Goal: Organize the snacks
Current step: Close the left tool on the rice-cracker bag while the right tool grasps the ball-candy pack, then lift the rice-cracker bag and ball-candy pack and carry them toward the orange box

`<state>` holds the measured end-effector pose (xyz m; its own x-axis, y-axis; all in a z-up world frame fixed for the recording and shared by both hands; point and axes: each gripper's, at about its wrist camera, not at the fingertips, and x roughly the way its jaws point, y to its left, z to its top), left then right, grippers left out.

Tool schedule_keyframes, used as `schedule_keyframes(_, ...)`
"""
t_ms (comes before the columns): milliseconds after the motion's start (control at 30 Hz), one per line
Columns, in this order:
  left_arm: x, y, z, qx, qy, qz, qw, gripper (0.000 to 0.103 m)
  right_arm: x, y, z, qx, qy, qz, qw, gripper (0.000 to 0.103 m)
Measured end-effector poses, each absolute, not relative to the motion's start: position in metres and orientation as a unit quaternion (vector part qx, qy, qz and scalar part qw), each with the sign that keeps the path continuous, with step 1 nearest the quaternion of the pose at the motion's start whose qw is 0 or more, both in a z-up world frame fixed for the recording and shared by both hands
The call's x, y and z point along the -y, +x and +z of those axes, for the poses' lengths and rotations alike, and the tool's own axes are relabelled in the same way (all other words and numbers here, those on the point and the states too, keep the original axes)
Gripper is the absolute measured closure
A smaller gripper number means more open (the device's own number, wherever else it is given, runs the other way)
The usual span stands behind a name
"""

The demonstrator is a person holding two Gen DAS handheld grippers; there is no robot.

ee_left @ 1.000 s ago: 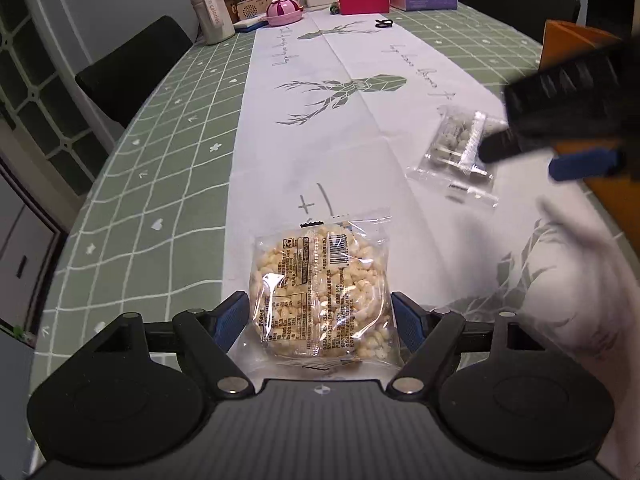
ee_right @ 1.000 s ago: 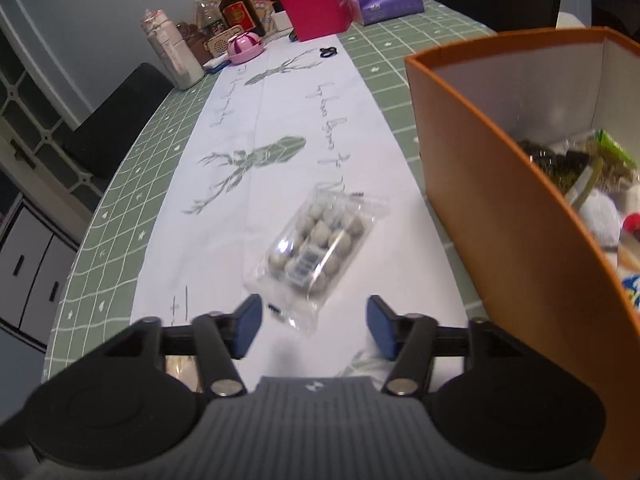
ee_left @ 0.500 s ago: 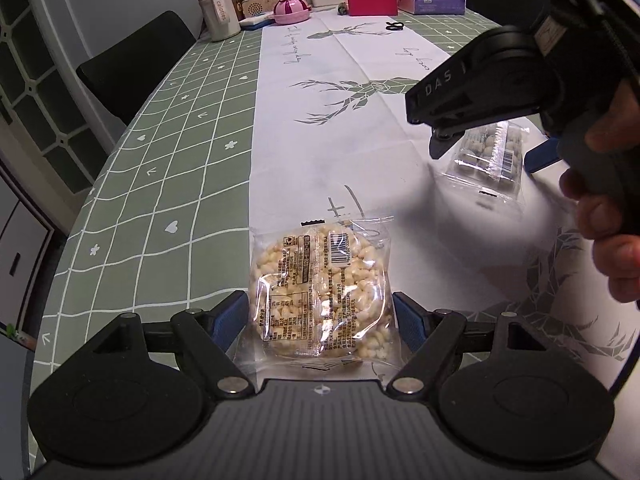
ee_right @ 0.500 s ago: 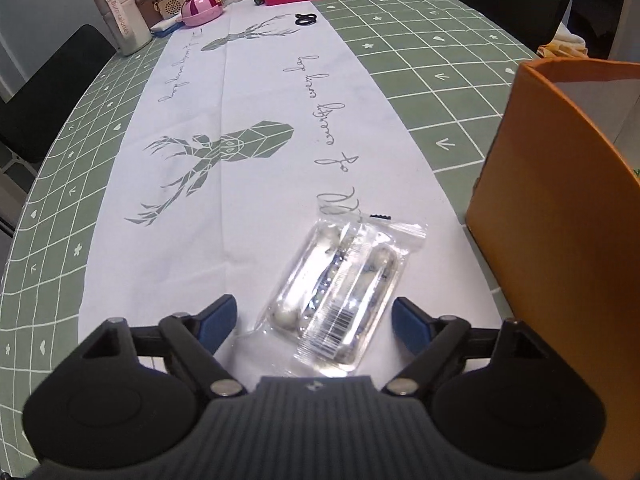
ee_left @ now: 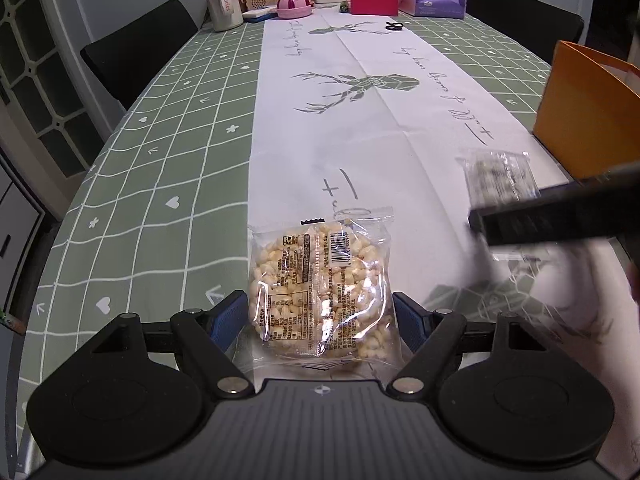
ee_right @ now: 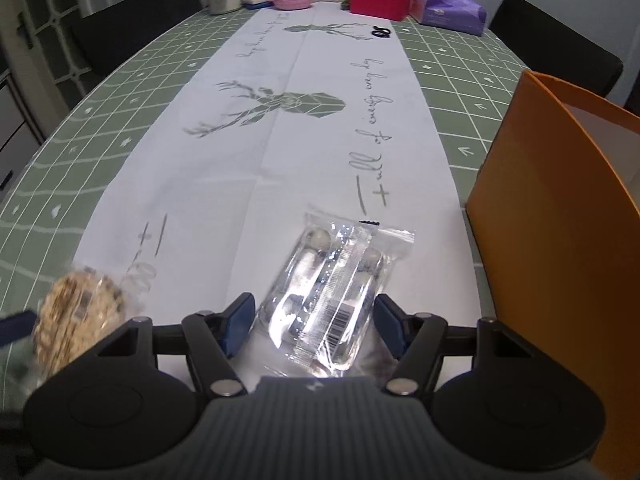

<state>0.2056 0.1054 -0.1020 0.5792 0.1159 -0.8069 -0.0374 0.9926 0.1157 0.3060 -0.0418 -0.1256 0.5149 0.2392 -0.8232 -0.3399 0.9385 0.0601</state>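
Orange box (ee_right: 560,248) stands beside a clear snack packet (ee_right: 332,300) between the right tongs (ee_right: 316,326).

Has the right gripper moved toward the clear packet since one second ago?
Yes. In the right wrist view the right gripper has come forward: the clear packet, earlier ahead of the jaws, now lies between them, beside the orange box.

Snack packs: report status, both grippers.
Left gripper open, straddling puffed-snack pack. Right gripper open around clear candy pack. Orange box right. Nothing blocking.
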Motion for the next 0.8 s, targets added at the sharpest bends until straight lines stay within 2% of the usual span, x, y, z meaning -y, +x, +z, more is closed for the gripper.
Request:
schedule_keyframes(233, -0.093, 0.175, -0.100, -0.456, 0.058, -0.001, 0.888, 0.014, 0.075, 0.226, -0.126, -0.442, -0.094, 0.255, 0.855, 0.039)
schedule_keyframes(500, -0.063, 0.139, -0.099, -0.459, 0.107, -0.095, 0.877, 0.014, 0.111, 0.156, -0.128, -0.412, -0.086, 0.274, 0.865, 0.038)
schedule_keyframes(600, -0.058, 0.128, -0.098, -0.454, 0.110, -0.111, 0.877, 0.010, 0.121, 0.142, -0.129, -0.404, -0.088, 0.267, 0.870, 0.030)
schedule_keyframes(800, -0.064, 0.117, -0.086, -0.405, 0.069, -0.101, 0.906, 0.009, 0.134, 0.131, -0.119, -0.375, -0.049, 0.271, 0.885, 0.027)
